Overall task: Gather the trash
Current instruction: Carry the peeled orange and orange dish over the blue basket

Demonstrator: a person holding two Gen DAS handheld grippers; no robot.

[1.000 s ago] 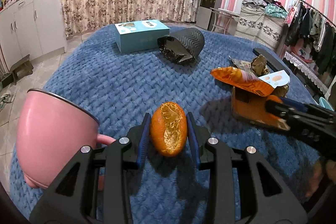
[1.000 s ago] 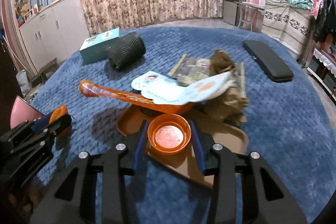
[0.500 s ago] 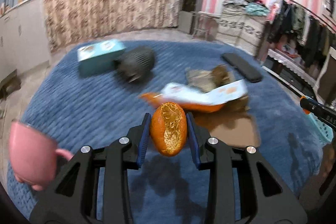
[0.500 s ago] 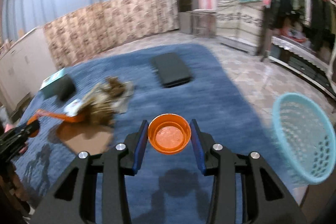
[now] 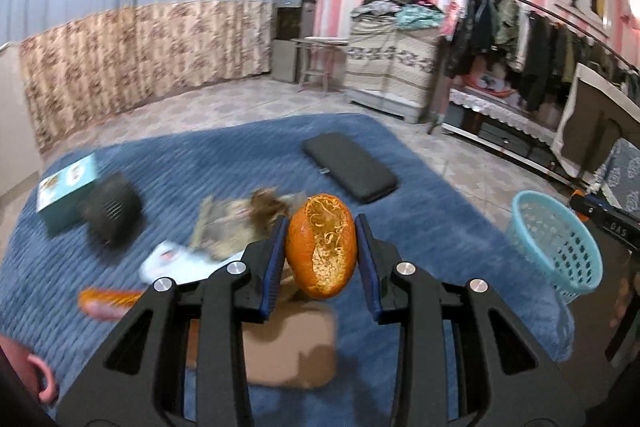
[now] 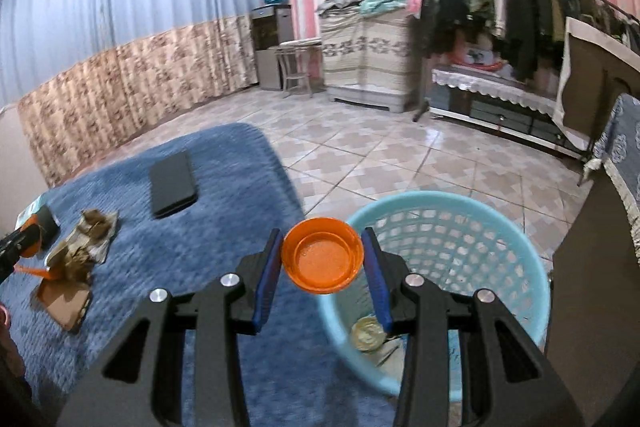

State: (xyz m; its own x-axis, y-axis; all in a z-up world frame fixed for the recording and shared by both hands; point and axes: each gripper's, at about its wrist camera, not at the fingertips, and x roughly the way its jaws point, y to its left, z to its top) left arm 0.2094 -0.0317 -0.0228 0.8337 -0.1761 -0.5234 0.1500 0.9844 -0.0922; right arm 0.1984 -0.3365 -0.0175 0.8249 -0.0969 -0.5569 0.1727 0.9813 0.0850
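Observation:
My left gripper [image 5: 321, 255] is shut on an orange peel [image 5: 321, 251], held above the blue table cover [image 5: 200, 163]. Below and left of it lies a heap of wrappers [image 5: 240, 223] with a white card [image 5: 172, 263] and an orange packet [image 5: 108, 301] on a brown tray [image 5: 288, 347]. My right gripper [image 6: 322, 259] is shut on a small orange cup [image 6: 322, 259] beside the near rim of a light blue basket [image 6: 440, 223]. Some scraps [image 6: 368, 335] lie at the basket's bottom. The same basket [image 5: 556, 239] shows at the right in the left wrist view.
A black flat case [image 5: 349, 171], a dark ribbed roll [image 5: 110, 211] and a teal box [image 5: 66, 193] lie on the table cover. A pink mug [image 5: 28, 371] peeks in at lower left. Tiled floor [image 6: 380, 163], a clothes rack [image 6: 500, 7] and cabinets stand beyond.
Both grippers swung right with their loads. The pink mug slid to the frame's corner in the left view. The right gripper left the tray and now hangs by the blue basket.

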